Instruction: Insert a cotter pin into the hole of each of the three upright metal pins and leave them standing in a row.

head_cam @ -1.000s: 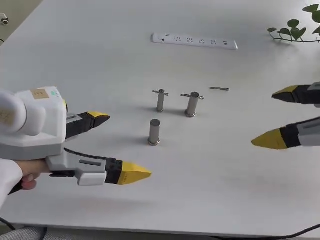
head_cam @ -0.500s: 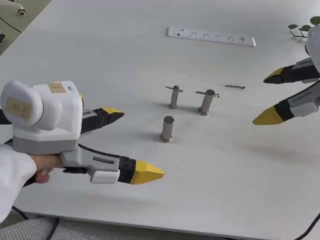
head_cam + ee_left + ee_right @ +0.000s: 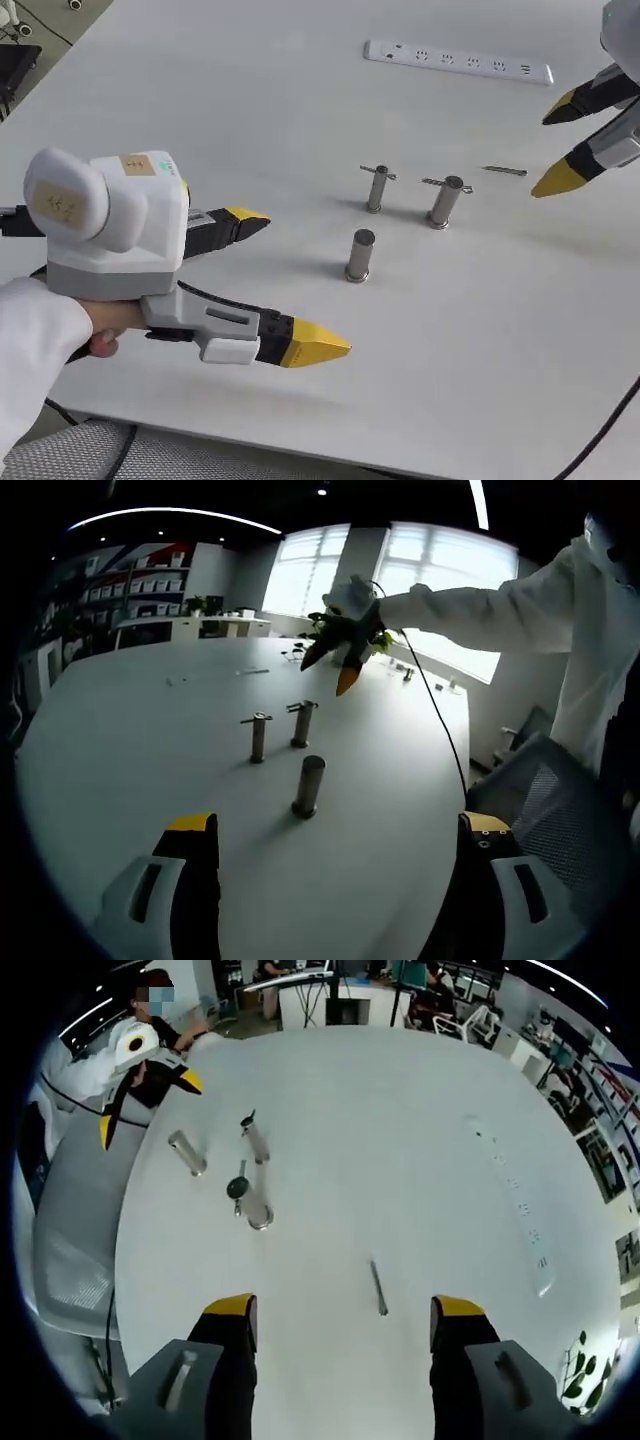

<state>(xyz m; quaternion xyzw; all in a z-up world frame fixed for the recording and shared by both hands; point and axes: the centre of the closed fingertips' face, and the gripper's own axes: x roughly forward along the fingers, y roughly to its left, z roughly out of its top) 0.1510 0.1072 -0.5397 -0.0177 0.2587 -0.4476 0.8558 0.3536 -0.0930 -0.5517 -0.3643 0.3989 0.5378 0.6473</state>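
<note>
Right hand-held gripper (image 3: 558,143) is wide open and empty, jaws aimed at the loose cotter pin (image 3: 505,171) lying flat on the table (image 3: 200,120) just beside it. It's a thin pin on a slick top, so an off-centre pinch likely skids or flicks it away. Left hand-held gripper (image 3: 297,283) is also spread and empty, well short of the bare metal pin (image 3: 360,256); unbraced, that pin may topple on insertion and take out the rear-left metal pin (image 3: 376,188) and rear-right metal pin (image 3: 444,202), both carrying cotters.
</note>
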